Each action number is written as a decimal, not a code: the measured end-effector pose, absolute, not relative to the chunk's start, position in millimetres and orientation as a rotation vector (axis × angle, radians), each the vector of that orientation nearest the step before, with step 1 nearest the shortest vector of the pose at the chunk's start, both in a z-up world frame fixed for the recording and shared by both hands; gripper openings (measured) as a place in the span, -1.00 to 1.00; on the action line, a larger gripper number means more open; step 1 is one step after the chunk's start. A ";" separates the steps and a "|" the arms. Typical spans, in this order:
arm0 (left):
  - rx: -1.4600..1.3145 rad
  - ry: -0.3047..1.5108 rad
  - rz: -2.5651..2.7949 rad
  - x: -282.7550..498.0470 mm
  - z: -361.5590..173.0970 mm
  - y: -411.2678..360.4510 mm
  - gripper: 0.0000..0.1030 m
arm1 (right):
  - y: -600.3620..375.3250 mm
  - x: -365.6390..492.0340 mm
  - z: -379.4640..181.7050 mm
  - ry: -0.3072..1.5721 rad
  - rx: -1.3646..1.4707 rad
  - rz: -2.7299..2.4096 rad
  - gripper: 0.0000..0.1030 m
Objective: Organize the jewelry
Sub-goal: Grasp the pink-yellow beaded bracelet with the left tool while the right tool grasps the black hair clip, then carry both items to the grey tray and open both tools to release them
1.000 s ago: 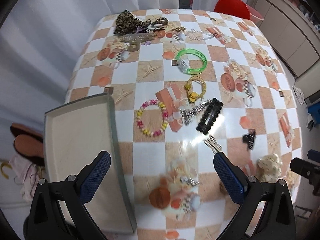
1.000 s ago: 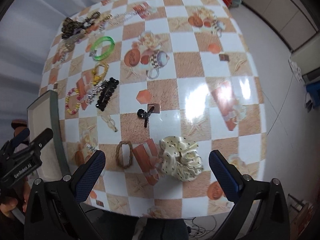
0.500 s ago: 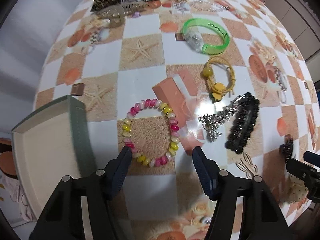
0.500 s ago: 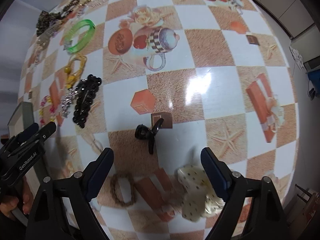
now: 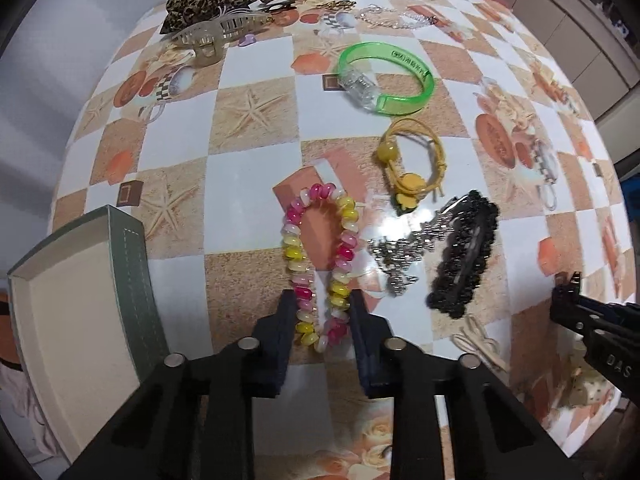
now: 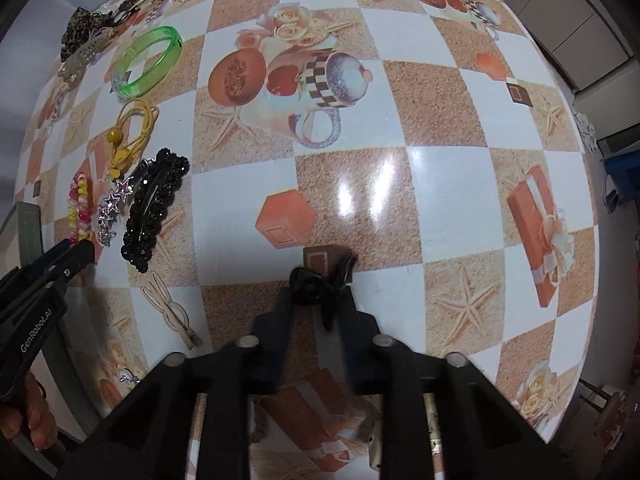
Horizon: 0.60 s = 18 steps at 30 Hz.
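My left gripper (image 5: 322, 300) points down at the table, its jaws closing on a pink, yellow and white bead bracelet (image 5: 293, 252). The pads press its near end and have squeezed it into a long oval. My right gripper (image 6: 316, 300) also points down, its jaws closing on a small black claw clip (image 6: 310, 280) that sits between the fingertips and touches both pads. A grey-green open box (image 5: 128, 280) with a cream inside stands just left of the left gripper.
On the checked tablecloth lie a green bangle (image 5: 384, 76), a yellow hair tie (image 5: 412, 168), a silver star clip (image 5: 400, 252), a black beaded barrette (image 5: 464, 264) and a beige bunny clip (image 5: 480, 344). A leopard scrunchie (image 5: 192, 0) and a clear claw clip (image 5: 216, 32) lie at the far edge.
Both grippers have dropped close to the table and their jaws have narrowed from wide open. The round bracelet is now pinched into an oval, and the black clip sits between the right fingers.
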<state>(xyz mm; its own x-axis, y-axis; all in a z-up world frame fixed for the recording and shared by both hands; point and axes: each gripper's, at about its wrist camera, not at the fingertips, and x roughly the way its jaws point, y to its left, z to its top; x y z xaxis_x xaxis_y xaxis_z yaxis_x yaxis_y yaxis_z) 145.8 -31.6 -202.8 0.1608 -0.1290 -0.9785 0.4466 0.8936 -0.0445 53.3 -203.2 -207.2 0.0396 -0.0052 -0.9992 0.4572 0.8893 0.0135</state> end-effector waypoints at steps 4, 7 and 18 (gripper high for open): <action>0.254 1.333 -0.438 142.8 -188.0 -32.5 -0.49 | -215.2 52.2 -198.8 1.473 0.387 -0.368 -0.56; 0.237 1.322 -0.443 139.5 -174.8 -36.2 -0.49 | -222.5 47.6 -184.8 1.448 0.414 -0.344 -0.56; 0.159 1.251 -0.375 107.2 -108.7 -2.0 -0.49 | -237.0 35.5 -130.7 1.368 0.442 -0.210 -0.56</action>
